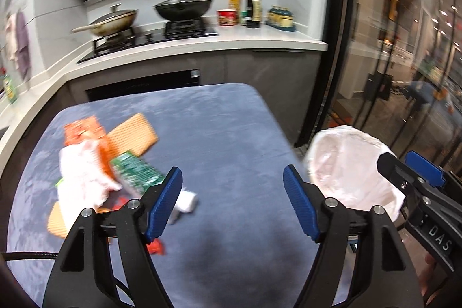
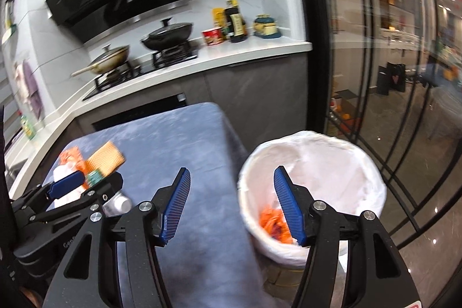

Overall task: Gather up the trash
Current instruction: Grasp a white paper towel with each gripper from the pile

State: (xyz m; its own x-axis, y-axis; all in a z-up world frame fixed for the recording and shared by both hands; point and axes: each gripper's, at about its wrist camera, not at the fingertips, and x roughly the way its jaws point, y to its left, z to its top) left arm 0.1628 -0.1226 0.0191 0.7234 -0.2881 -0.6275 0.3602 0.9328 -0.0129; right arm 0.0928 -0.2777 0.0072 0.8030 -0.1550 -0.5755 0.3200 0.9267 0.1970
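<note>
Both empty, fingers apart, the right gripper (image 2: 232,202) hangs by the lined bin (image 2: 372,172) while the left gripper (image 1: 232,199) must next reach the wrappers (image 1: 115,152) heaped on the bench (image 1: 231,120).

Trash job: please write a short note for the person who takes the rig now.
Left gripper: open, empty, above the table, near the pile.
Right gripper: open, empty, near the bin.
Bin: white liner, on the floor at the table's right side.
Done: orange scraps already lie in the bin.
Left: orange wrapper, waffle-pattern pack, green packet, white tissue, small white bottle, red scrap, all on the table's left part.
</note>
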